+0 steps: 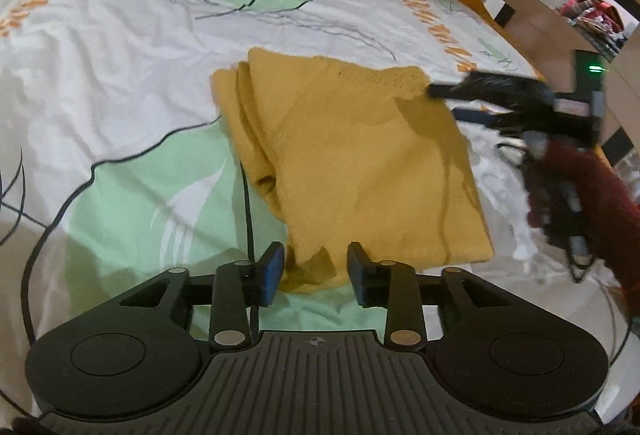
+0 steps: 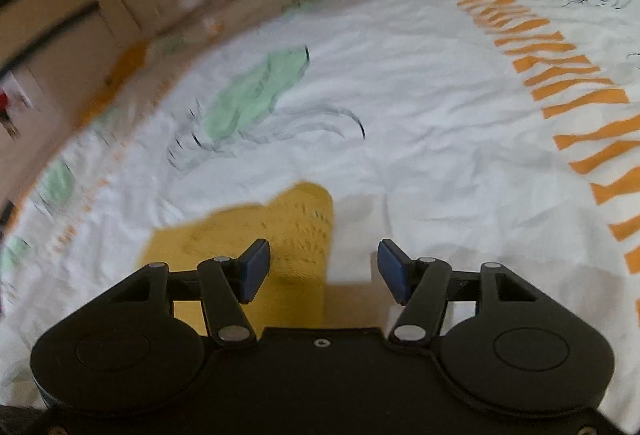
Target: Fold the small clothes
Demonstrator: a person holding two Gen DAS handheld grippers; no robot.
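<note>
A yellow knitted garment (image 1: 360, 163) lies folded in several layers on a white bed sheet (image 1: 120, 47) printed with green leaves and orange stripes. Its stacked folded edges face the upper left of the left wrist view.

Left gripper (image 1: 316, 271): jaws partly apart, blue pads clear of the cloth. The near corner of the garment lies in the gap between the fingertips, resting on the sheet; neither pad presses on it. Nothing is held.

Right gripper (image 2: 324, 269): jaws stand wider than the left. In its own view a corner of the yellow garment (image 2: 280, 231) lies ahead of and just beside the left-hand finger (image 2: 254, 267), reaching partly into the gap. The other finger (image 2: 394, 269) is over bare sheet (image 2: 400, 95). Neither pad touches the cloth. Nothing is held.

In the left wrist view the right gripper (image 1: 444, 97) sits at the far right corner of the garment, its fingertips at the edge of the cloth; this part is blurred. A hand in a dark red sleeve (image 1: 592, 195) carries it.
</note>
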